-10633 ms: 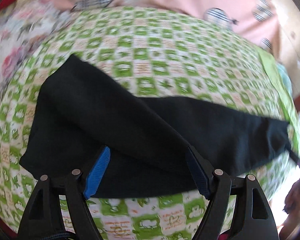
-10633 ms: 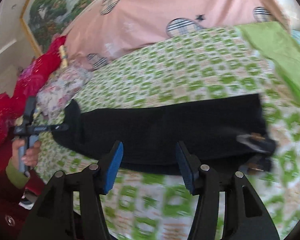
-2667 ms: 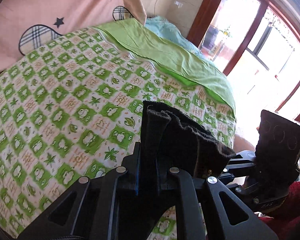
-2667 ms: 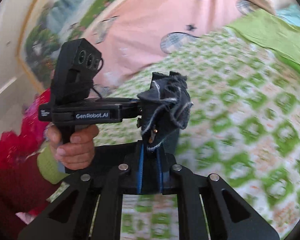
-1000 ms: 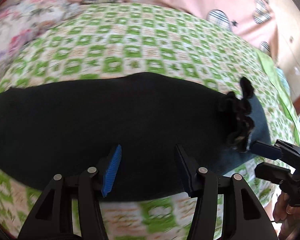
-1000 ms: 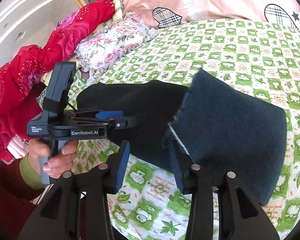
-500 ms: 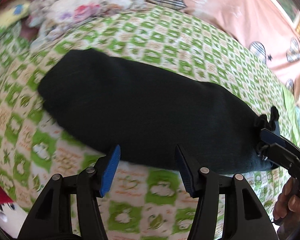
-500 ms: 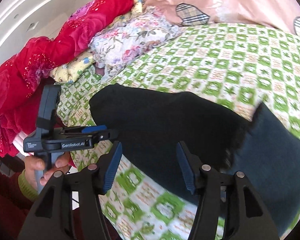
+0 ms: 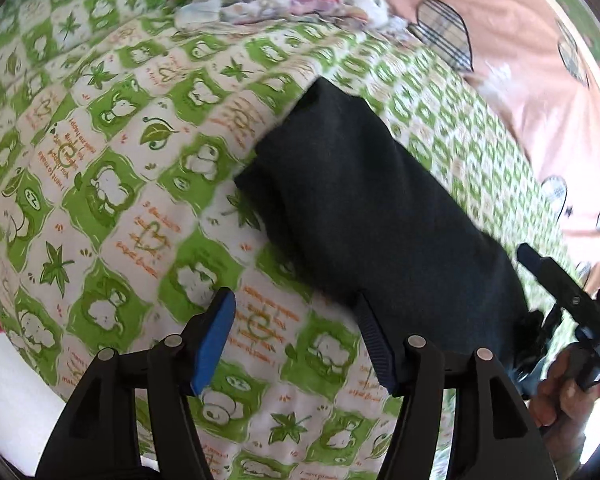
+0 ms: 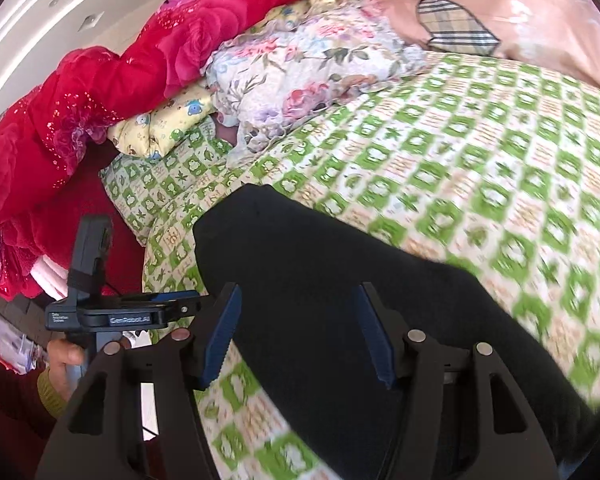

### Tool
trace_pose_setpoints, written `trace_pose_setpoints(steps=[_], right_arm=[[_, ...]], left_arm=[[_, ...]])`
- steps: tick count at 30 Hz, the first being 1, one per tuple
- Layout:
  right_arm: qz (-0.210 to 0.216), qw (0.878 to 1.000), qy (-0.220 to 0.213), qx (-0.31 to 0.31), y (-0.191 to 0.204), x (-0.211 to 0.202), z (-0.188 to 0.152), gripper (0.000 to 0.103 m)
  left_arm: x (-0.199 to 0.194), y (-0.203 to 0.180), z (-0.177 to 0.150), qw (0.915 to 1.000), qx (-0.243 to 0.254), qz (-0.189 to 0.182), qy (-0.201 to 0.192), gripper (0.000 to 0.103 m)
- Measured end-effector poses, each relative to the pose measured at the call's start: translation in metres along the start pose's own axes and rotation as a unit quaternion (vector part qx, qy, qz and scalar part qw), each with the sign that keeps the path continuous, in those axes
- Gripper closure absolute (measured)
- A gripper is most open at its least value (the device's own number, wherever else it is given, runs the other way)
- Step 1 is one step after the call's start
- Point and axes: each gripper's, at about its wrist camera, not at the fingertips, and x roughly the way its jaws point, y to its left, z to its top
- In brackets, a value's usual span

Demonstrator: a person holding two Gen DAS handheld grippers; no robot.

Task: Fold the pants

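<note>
Left wrist view: the left hand-held gripper (image 9: 296,332) hangs released over the bed (image 9: 112,184), its blue-padded fingers (image 9: 216,336) spread wide with nothing between them. Below the gap lies the green-and-white checked bedsheet, printed with small animals and leaves. The right finger's tip reaches the near edge of the pants (image 9: 372,216), though whether it touches the cloth cannot be told. The pants are dark, lying on the sheet as a long folded band that runs from the upper middle of the picture down to the lower right. At that lower right end the right hand-held gripper (image 9: 560,280) shows, held by the person's right hand (image 9: 560,388); from this side its jaws are not readable.

Right wrist view: the right hand-held gripper (image 10: 296,332) is likewise released, its fingers (image 10: 220,332) apart and empty, hovering above the pants (image 10: 340,280), which fill the space between and beyond the fingertips and stretch away to the lower right. The near, rounded end of the pants points toward the bed's left edge. Just beside that end the left hand-held gripper (image 10: 156,308) is held level by the left hand (image 10: 66,356), off the edge of the mattress. Behind, a floral pillow (image 10: 300,68), a yellow pillow (image 10: 160,128) and a red blanket (image 10: 100,80) are piled at the head of the bed, with a pink quilt (image 10: 520,4) carrying plaid heart patches to the right.
</note>
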Motion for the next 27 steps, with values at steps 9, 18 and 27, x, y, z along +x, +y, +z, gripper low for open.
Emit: trace_pose_setpoints(steps=[9, 18, 27], right_arm=[[0.023, 0.997, 0.055, -0.056, 0.006, 0.072, 0.053, 0.042], [0.047, 0.984, 0.127, -0.117, 0.015, 0.146, 0.081, 0.042], [0.068, 0.986, 0.107, -0.111, 0.014, 0.143, 0.070, 0.083]], left_arm=[[0.017, 0.003, 0.025, 0.9993, -0.038, -0.001, 0.002, 0.038], [0.030, -0.007, 0.036, 0.9990, -0.034, 0.026, -0.010, 0.043], [0.020, -0.032, 0.042, 0.9996, 0.003, 0.012, -0.023, 0.083]])
